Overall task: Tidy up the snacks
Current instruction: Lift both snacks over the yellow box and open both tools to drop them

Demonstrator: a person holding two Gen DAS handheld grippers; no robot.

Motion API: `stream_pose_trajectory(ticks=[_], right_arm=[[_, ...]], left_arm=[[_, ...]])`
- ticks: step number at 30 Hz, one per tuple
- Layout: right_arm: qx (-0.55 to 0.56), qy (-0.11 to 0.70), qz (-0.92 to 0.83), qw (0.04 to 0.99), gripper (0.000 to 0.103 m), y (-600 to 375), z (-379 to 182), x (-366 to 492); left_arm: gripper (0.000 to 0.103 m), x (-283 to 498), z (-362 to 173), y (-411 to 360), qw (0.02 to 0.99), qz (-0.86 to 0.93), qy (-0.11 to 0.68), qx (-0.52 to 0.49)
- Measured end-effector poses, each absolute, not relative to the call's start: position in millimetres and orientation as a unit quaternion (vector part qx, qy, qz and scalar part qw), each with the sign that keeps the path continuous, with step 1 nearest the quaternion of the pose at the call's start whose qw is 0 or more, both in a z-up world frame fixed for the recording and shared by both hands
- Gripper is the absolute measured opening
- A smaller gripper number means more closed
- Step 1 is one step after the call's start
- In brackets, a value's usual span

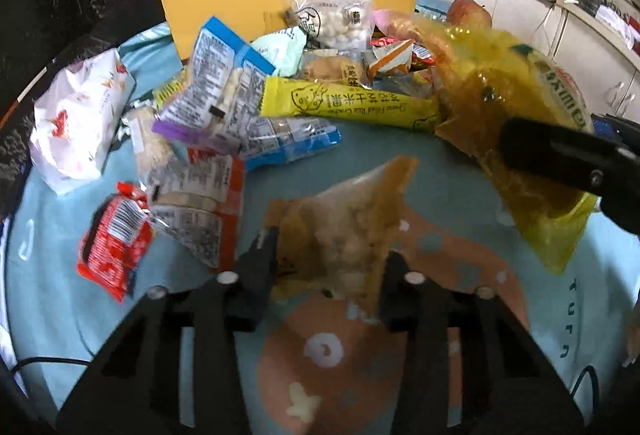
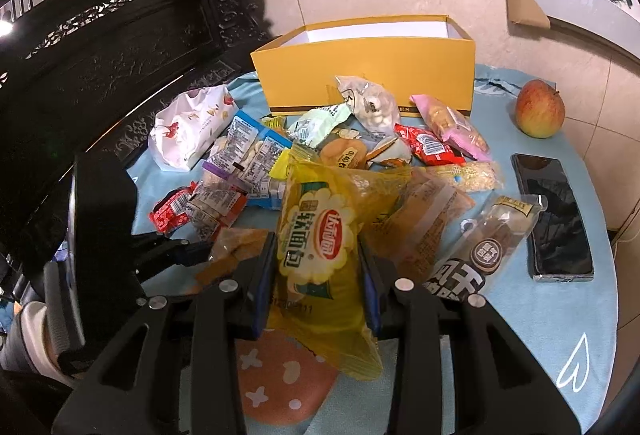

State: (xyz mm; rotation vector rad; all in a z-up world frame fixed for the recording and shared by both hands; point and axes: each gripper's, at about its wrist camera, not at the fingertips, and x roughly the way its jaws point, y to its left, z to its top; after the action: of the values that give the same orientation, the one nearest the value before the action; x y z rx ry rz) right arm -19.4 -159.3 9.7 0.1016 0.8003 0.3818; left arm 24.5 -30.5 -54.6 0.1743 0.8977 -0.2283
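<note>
My left gripper (image 1: 330, 263) is shut on a tan snack packet (image 1: 344, 223) and holds it above the blue cloth; it also shows in the right wrist view (image 2: 236, 247). My right gripper (image 2: 318, 275) is shut on a yellow bread bag (image 2: 320, 235), lifted over the pile; the bag also shows in the left wrist view (image 1: 520, 123). A pile of snack packets (image 2: 280, 155) lies in front of an open yellow box (image 2: 364, 75) at the back of the round table.
An apple (image 2: 539, 113) and a black phone (image 2: 554, 215) lie on the right of the blue cloth (image 2: 560, 315). A white bag (image 2: 188, 127) sits at the left. A dark carved wooden screen (image 2: 100, 35) stands behind left.
</note>
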Motion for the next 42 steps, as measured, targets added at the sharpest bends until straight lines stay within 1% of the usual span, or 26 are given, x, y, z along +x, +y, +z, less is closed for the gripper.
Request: stream_pose_trajectory(ticks=[3, 8, 13, 19, 23, 26, 30, 33, 37, 38, 39, 40, 41, 42], right_arm=[[0.049, 0.381, 0.188, 0.904, 0.037, -159, 12, -21], [0.045, 0.372, 0.188, 0.908, 0.037, -157, 18, -25], [0.039, 0.334, 0.189, 0.923, 0.037, -157, 48, -32], [0.011, 0.278, 0.163, 0.946, 0.037, -166, 108, -2], [0.019, 0.246, 0.125, 0.961, 0.037, -176, 132, 48], [0.024, 0.237, 0.095, 0.967, 0.037, -181, 128, 86], [0.021, 0.233, 0.070, 0.970, 0.037, -183, 113, 139], [0.003, 0.249, 0.068, 0.966, 0.037, -177, 96, 182], [-0.053, 0.267, 0.061, 0.960, 0.037, -162, 71, 224], [-0.067, 0.270, 0.065, 0.958, 0.040, -158, 64, 230], [-0.088, 0.278, 0.069, 0.954, 0.047, -152, 57, 235], [-0.105, 0.280, 0.061, 0.952, 0.051, -148, 53, 236], [-0.115, 0.272, 0.047, 0.954, 0.062, -147, 52, 233], [-0.113, 0.265, 0.041, 0.957, 0.069, -149, 54, 230]], left_arm=[[0.035, 21, -47, -23, 0.894, -0.113, 0.428, 0.071], [0.035, 3, -19, -12, 0.910, -0.112, 0.394, 0.062], [0.035, 7, 31, -1, 0.931, -0.108, 0.346, 0.036], [0.035, 60, 97, -3, 0.945, -0.099, 0.311, 0.001], [0.035, 113, 116, -6, 0.945, -0.077, 0.317, -0.024], [0.035, 156, 116, -4, 0.940, -0.068, 0.329, -0.059], [0.035, 209, 105, -6, 0.937, -0.059, 0.339, -0.057], [0.035, 249, 91, -7, 0.934, -0.052, 0.349, -0.053], [0.037, 294, 64, -9, 0.922, -0.050, 0.379, -0.064], [0.044, 298, 59, -9, 0.920, -0.048, 0.382, -0.069], [0.053, 303, 54, -9, 0.921, -0.039, 0.380, -0.079], [0.082, 302, 51, -9, 0.921, -0.033, 0.380, -0.086], [0.096, 300, 49, -8, 0.921, -0.016, 0.378, -0.094], [0.096, 297, 49, -8, 0.924, -0.010, 0.371, -0.095]])
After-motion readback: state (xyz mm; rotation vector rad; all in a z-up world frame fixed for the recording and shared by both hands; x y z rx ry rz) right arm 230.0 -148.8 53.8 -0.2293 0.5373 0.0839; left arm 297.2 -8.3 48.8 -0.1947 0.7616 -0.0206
